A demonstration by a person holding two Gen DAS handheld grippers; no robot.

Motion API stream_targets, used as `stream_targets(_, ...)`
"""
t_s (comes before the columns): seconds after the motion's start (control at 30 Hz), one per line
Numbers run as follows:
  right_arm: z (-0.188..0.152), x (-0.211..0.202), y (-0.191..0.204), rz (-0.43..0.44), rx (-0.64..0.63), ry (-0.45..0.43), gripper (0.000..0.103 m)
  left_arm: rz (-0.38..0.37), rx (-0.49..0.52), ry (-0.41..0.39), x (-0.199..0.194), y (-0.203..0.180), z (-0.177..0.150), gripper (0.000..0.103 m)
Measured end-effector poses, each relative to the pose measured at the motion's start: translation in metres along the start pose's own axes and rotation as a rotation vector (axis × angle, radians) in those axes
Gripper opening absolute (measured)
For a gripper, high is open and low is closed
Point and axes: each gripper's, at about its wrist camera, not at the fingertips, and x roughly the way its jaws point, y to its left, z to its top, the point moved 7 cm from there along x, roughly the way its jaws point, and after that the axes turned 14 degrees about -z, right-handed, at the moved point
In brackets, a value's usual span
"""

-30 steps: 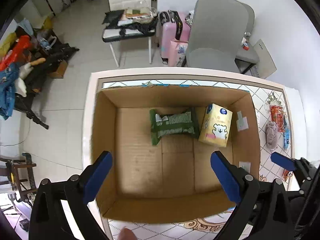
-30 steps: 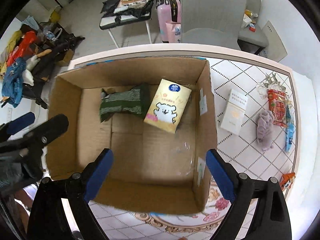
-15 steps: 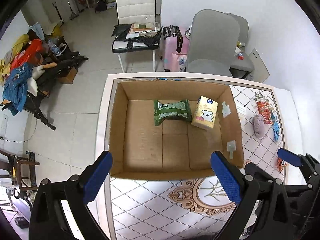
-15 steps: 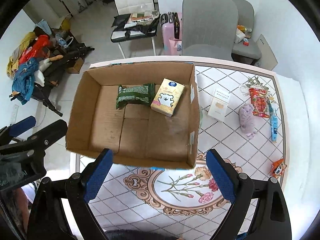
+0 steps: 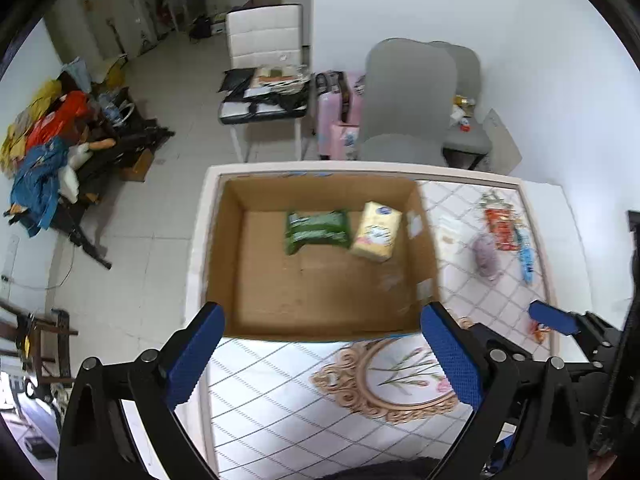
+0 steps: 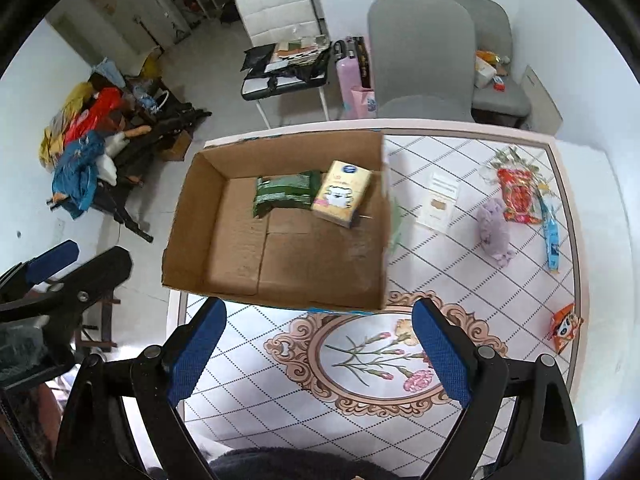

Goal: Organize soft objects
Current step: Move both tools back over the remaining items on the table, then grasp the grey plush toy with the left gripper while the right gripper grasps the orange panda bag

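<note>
Cardboard box (image 6: pixel 208 240): one, open-topped, on the left part of the surface (image 6: pixel 280 384), which carries a diamond grid and a floral oval.
Inside the box: two soft packs against the far wall, a green pack (image 6: pixel 286 194) and just beside it, on its right, a yellow tissue pack (image 6: pixel 342 198) with a cartoon face and a blue round logo; the writing is too small to read.
Outside the box: one flat white packet (image 6: pixel 438 202) near the box's right wall; one purple plush (image 6: pixel 495 228); one red patterned pack (image 6: pixel 518 192); one slim blue packet (image 6: pixel 551 240); one orange packet (image 6: pixel 565 326) with a cartoon face, near the right edge. Print on all is unreadable.
Left tongs (image 5: pixel 322 358): one pair, spread wide, grasping nothing, held above the near rim of the box.
Right tongs (image 6: pixel 318 354): one pair, spread wide, empty, above the floral oval just near of the box.
Chairs: two grey (image 6: pixel 420 52), one white (image 6: pixel 280 8), beyond the surface.
</note>
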Motion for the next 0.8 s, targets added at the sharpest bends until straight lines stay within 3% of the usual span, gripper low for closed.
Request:
stream_targets(0.2,0.003,0.018,-0.122,-0.068,0.198,0.034,0.096,-0.086,0.086,0.064,0.049,-0.085,0.023,0.100)
stream_targets(0.37,-0.018,0.058,-0.256,-0.178,0.412,0.115,0.096,-0.168,0.145,0.217,0.138,-0.166,0.026,0.100)
stream_targets(0.5,-0.046,0.107,-0.349,-0.237,0.549,0.223,0.096,-0.188,0.147,0.347,0.215,-0.208,0.017,0.100)
stream_targets(0.63,-0.078,0.155,-0.402,-0.219,0.646,0.347,0.096,-0.178,0.116,0.459,0.289,-0.229,0.011,0.100)
stream_targets(0.8,-0.100,0.206,-0.419,-0.176,0.679,0.452,0.096,-0.157,0.074,0.554,0.355,-0.239,0.010,0.100)
